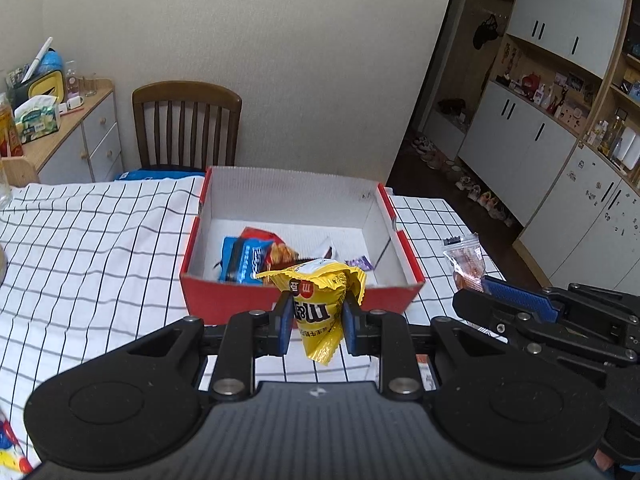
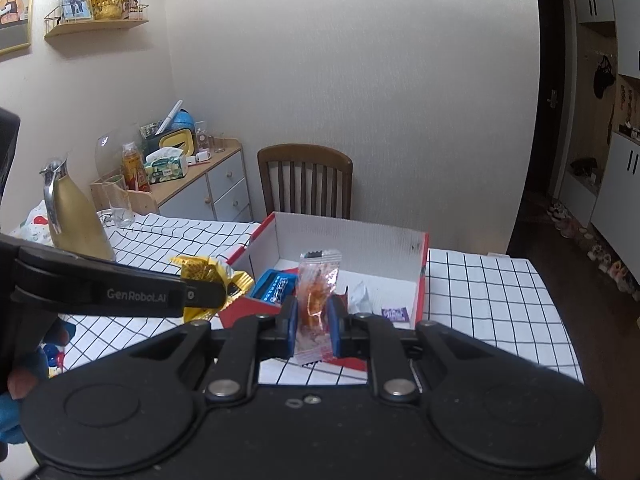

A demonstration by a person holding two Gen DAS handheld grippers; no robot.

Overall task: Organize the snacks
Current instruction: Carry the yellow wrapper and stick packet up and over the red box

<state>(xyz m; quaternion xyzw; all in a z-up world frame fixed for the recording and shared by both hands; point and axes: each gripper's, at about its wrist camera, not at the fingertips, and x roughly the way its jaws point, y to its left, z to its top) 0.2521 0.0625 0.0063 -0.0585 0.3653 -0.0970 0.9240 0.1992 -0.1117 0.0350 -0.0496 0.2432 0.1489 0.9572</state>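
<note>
Your left gripper (image 1: pixel 316 320) is clamped on a yellow snack packet (image 1: pixel 318 304), its blue pads (image 1: pixel 285 326) pressing the packet's middle so that the crimped top fans out above them and the lower end hangs free below. Your right gripper (image 2: pixel 313 322) is closed tight on a clear sachet of orange-brown snack (image 2: pixel 316 300), which stands upright between the jaws with its sealed top edge above them. Both packets hang above the surface (image 1: pixel 80 240), which is covered in a white cloth with a black grid, just short of the near wall of the red box (image 1: pixel 304 300). In the left wrist view the right gripper comes in from the right with the sachet showing beside the box's right wall. The box is open, white inside, and holds a blue packet (image 1: pixel 242 262) leaning on its near left side, a red and orange packet (image 1: pixel 276 250) just behind that, a small white wrapper (image 1: pixel 326 248) towards the middle and a small purple wrapper (image 1: pixel 360 263) near the right wall. Beyond the box a wooden chair (image 1: pixel 186 128) stands against the wall, and a cabinet (image 1: pixel 84 136) stands to the left, crowded with a tissue pack and other items.
</note>
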